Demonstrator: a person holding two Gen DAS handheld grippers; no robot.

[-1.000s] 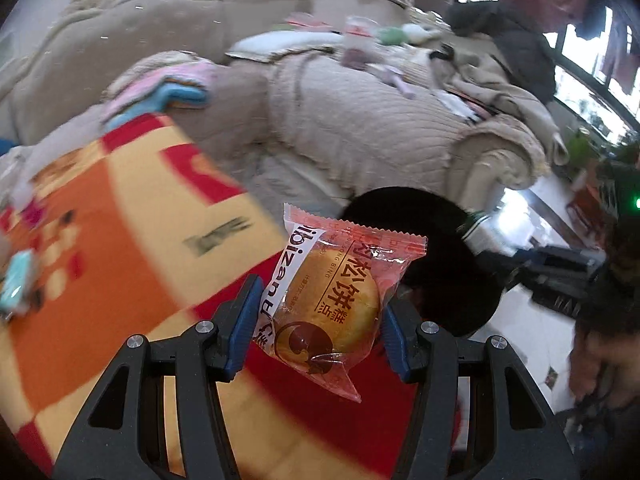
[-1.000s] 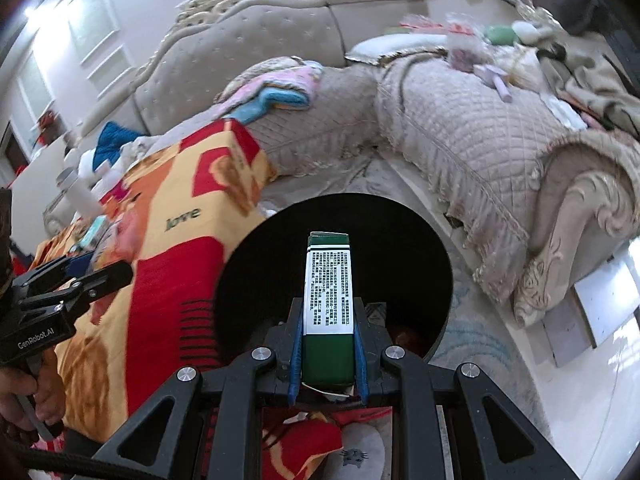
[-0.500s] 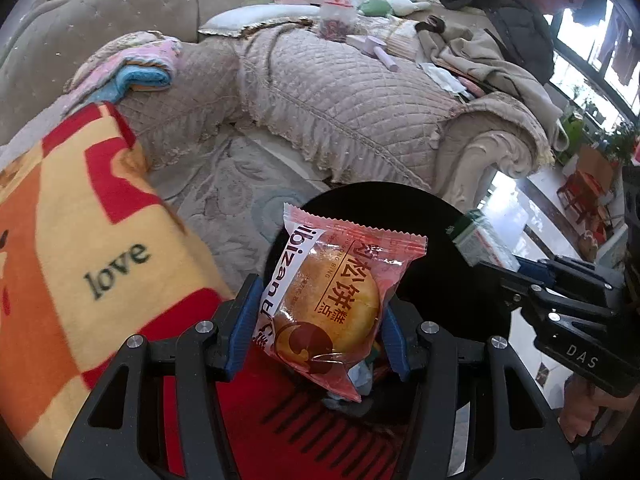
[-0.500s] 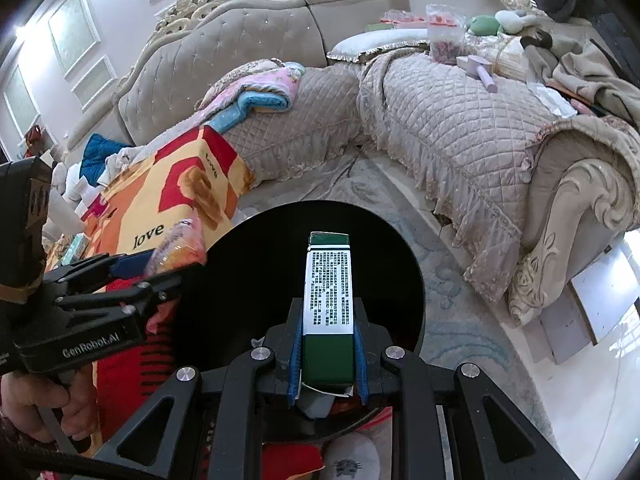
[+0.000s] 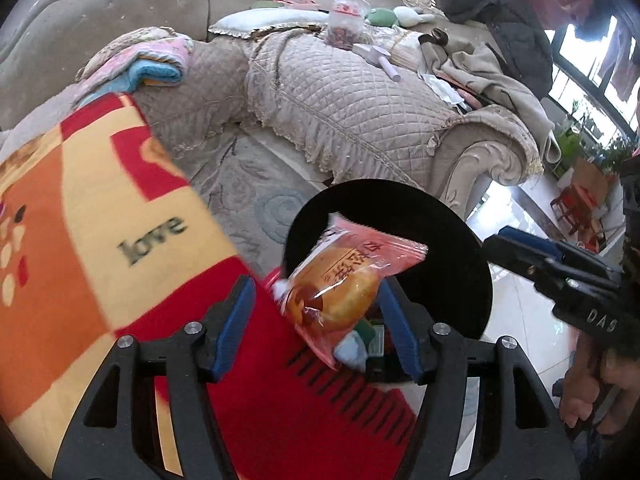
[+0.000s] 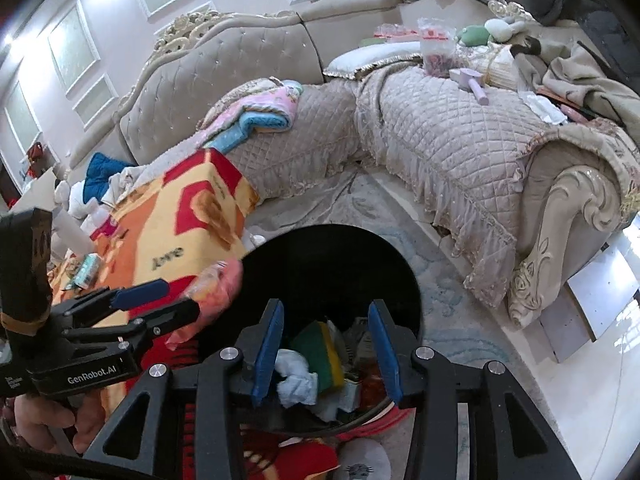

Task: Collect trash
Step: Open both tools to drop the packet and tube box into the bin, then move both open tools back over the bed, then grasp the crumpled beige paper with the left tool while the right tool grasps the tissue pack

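A quilted sofa (image 6: pixel 440 136) curves behind a black bin (image 6: pixel 332 264) on the rug, beside a red and orange blanket (image 5: pixel 100 240). The left gripper (image 5: pixel 316 312) has its jaws opening, the snack packet (image 5: pixel 340 280) tilted between them over the bin's rim. The right gripper (image 6: pixel 326 344) has jaws opening with nothing between them, above the rubbish in the bin.

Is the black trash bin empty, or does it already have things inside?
Not empty. The black trash bin already holds a green and yellow sponge, crumpled white tissue and other wrappers.
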